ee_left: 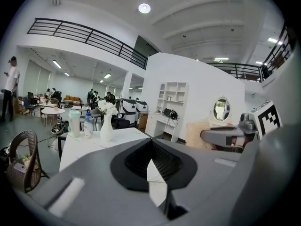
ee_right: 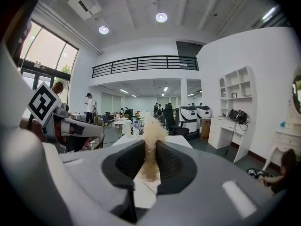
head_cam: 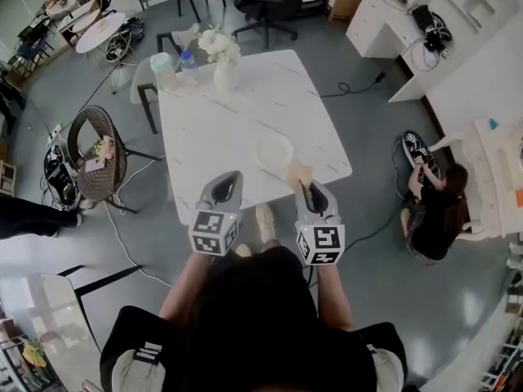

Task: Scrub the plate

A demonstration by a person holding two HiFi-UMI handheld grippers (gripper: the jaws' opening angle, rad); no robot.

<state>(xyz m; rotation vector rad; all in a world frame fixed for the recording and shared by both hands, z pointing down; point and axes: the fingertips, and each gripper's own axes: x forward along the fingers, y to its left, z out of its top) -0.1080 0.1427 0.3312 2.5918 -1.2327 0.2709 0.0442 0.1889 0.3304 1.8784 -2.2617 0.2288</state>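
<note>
The left tongs (head_cam: 230, 176) are clenched tight with nothing between them, hanging over the near edge of the white marble tabletop (head_cam: 212, 129); the right tongs (head_cam: 305, 186) are clamped on a tan, coarse scrubbing sponge (head_cam: 299, 172), which sticks out past their tips; the round white plate (head_cam: 274, 150) lies flat on the tabletop near that same edge, just beyond the sponge and apart from the left tongs; whether sponge and plate touch I cannot tell; at the far end stand a white vase of white flowers (head_cam: 222, 65), a clear plastic bottle (head_cam: 189, 68) and a pale green cup (head_cam: 163, 70), well apart from the plate.
</note>
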